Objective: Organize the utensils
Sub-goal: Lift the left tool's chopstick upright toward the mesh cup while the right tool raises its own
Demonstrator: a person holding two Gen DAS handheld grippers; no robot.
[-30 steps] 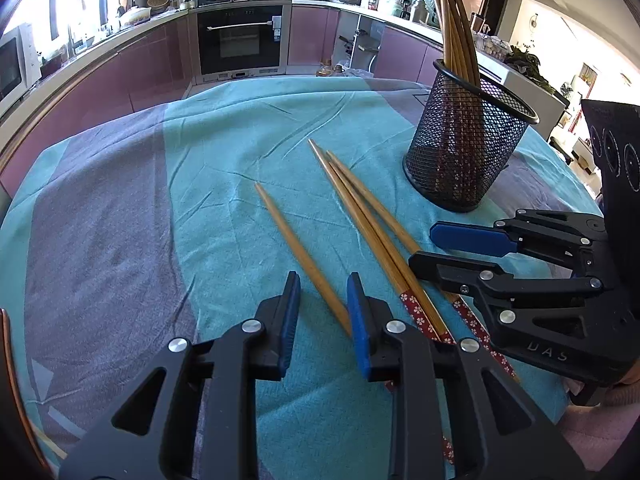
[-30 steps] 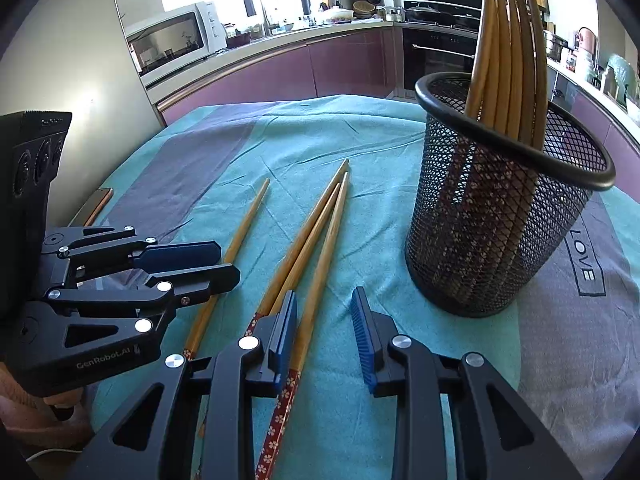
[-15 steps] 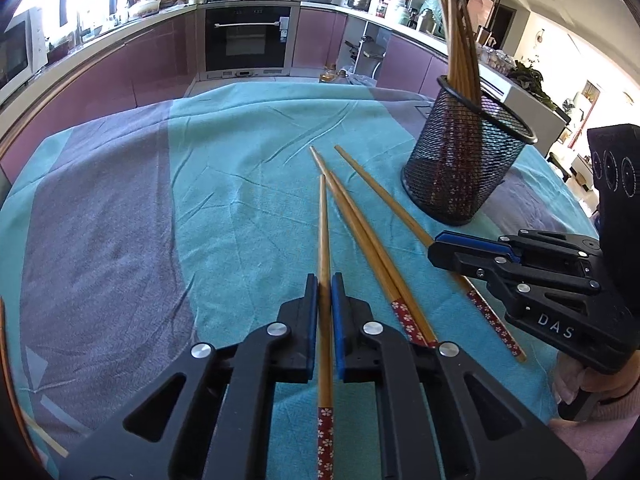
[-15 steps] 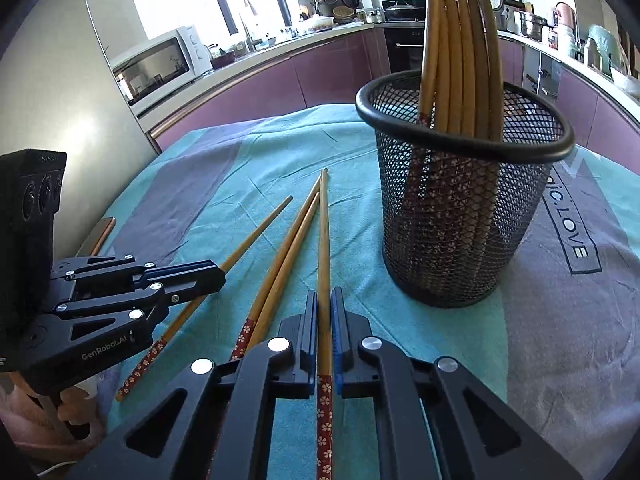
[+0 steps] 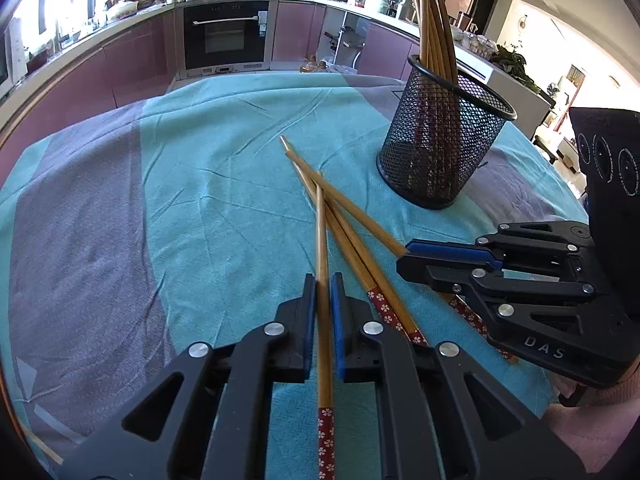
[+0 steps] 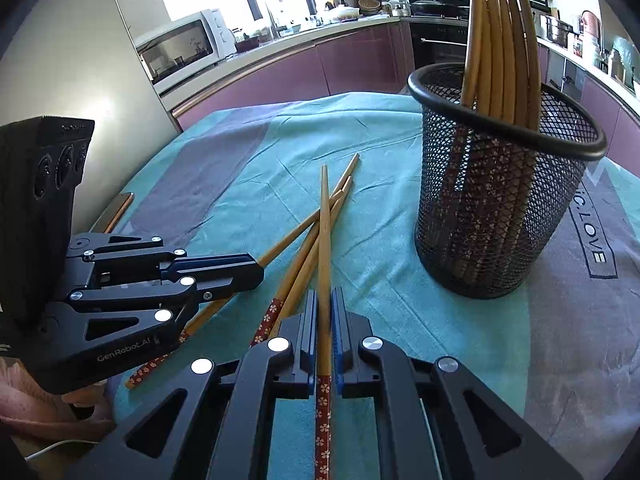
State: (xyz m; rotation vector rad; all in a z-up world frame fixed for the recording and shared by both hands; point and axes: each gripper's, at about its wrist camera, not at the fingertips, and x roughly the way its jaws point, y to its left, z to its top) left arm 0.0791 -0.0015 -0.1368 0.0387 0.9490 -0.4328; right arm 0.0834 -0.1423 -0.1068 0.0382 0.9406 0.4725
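Bamboo chopsticks (image 6: 498,40), several, already stood in mesh holder (image 6: 504,200) at two o'clock. One clamped in left gripper (image 5: 323,280), one in right gripper (image 6: 324,300); two loose chopsticks (image 5: 360,248) left on cloth (image 5: 200,200).

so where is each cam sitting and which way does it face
Left wrist: on the left gripper, looking down along its fingers at its clamped chopstick; the right gripper shows at right.
Right wrist: on the right gripper, looking down along its own chopstick; the left gripper and a hand show at left.
Shared: mesh holder, teal tablecloth.
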